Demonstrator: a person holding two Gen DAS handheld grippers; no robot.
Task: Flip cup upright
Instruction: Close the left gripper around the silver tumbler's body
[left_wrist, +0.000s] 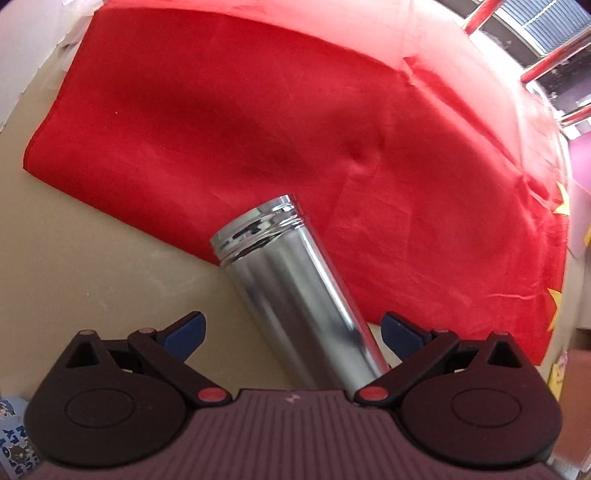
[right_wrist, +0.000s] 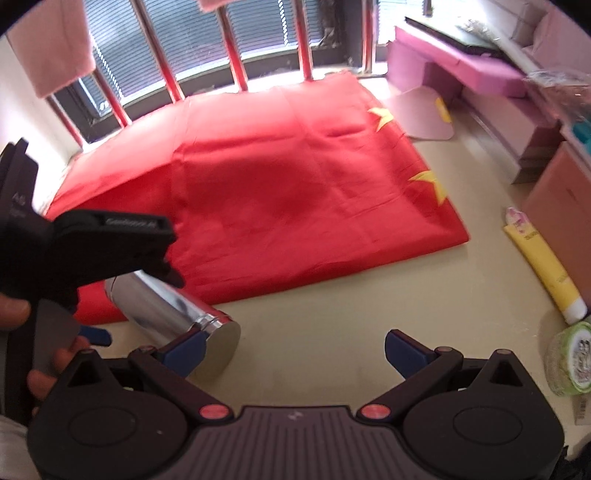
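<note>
A shiny steel cup (left_wrist: 295, 295) lies on its side on the beige floor, its threaded open mouth (left_wrist: 258, 232) pointing away toward the red flag. My left gripper (left_wrist: 291, 328) is open, its blue-padded fingers on either side of the cup's body without touching it. In the right wrist view the cup (right_wrist: 173, 314) lies at lower left with its flat base (right_wrist: 221, 350) facing me, and the left gripper's black body (right_wrist: 92, 243) hangs over it. My right gripper (right_wrist: 295, 350) is open and empty; its left fingertip (right_wrist: 184, 350) overlaps the cup's base in the image.
A large red flag with yellow stars (right_wrist: 277, 192) is spread on the floor beyond the cup. A yellow tube (right_wrist: 546, 273) and a green-lidded tub (right_wrist: 569, 358) lie at right. Pink furniture (right_wrist: 480, 74) and red window bars (right_wrist: 236, 55) stand behind.
</note>
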